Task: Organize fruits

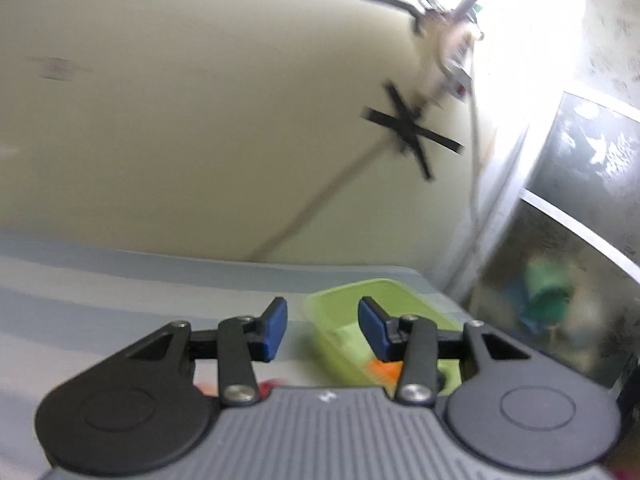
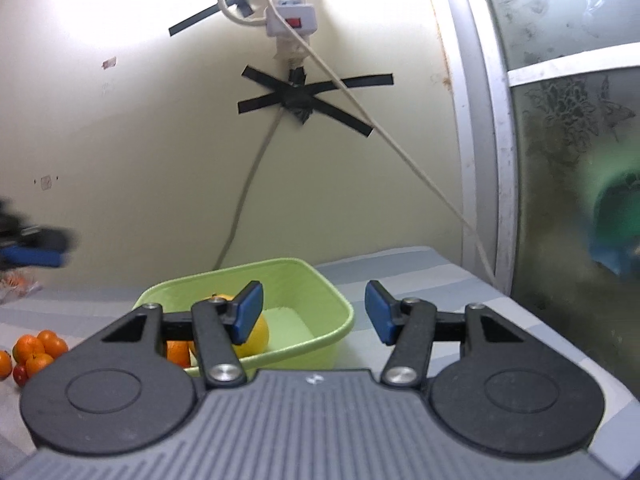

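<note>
A lime-green plastic tub (image 2: 320, 280) stands on the striped cloth near the wall. Inside it lie a yellow fruit (image 2: 256, 336) and an orange (image 2: 178, 354), both partly hidden by my right gripper's left finger. My right gripper (image 2: 314, 316) hangs open above the tub's right rim with nothing between its pads. In the left wrist view the same tub (image 1: 344, 300) shows an orange fruit (image 1: 384, 372) low inside. My left gripper (image 1: 322, 330) is open over the tub's left wall and holds nothing. It also appears blurred at the right wrist view's left edge as the left gripper (image 2: 36, 246).
A pile of small oranges (image 2: 38, 350) with a red fruit (image 2: 20, 374) lies on the cloth at the left. Red and orange bits (image 1: 272, 386) peek from under the left gripper. Cables and a power strip (image 2: 290, 6) hang on the wall. A frosted glass door (image 2: 568, 140) stands right.
</note>
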A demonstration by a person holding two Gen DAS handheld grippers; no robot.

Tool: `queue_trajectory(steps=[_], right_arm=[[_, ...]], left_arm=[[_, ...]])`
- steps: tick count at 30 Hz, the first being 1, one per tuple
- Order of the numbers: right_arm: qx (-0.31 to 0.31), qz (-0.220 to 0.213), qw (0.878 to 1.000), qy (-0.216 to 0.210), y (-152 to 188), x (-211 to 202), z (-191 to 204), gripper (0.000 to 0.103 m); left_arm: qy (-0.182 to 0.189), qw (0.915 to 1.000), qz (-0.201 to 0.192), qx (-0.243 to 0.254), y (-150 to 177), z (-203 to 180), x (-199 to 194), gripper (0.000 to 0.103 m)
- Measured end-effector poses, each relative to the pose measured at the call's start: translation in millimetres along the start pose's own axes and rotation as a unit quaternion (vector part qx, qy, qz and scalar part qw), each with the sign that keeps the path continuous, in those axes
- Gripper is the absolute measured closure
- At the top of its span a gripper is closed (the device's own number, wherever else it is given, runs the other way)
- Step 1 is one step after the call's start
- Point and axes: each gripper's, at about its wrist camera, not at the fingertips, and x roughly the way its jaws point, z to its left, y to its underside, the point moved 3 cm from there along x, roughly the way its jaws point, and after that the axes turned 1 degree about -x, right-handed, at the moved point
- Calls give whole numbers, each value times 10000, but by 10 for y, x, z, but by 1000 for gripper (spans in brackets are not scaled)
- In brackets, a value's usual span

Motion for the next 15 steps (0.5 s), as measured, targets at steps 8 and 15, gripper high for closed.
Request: queue_trajectory(steps=[8, 15], right_arm=[[-123, -154, 9996, -183, -35, -109, 210, 46], [-354, 399, 9881, -1445, 109, -276, 988, 46]], left_arm=[[-1125, 9931, 24, -345, 379, 863, -869, 63], [-946, 9936, 249, -564, 565, 1069, -839, 60]])
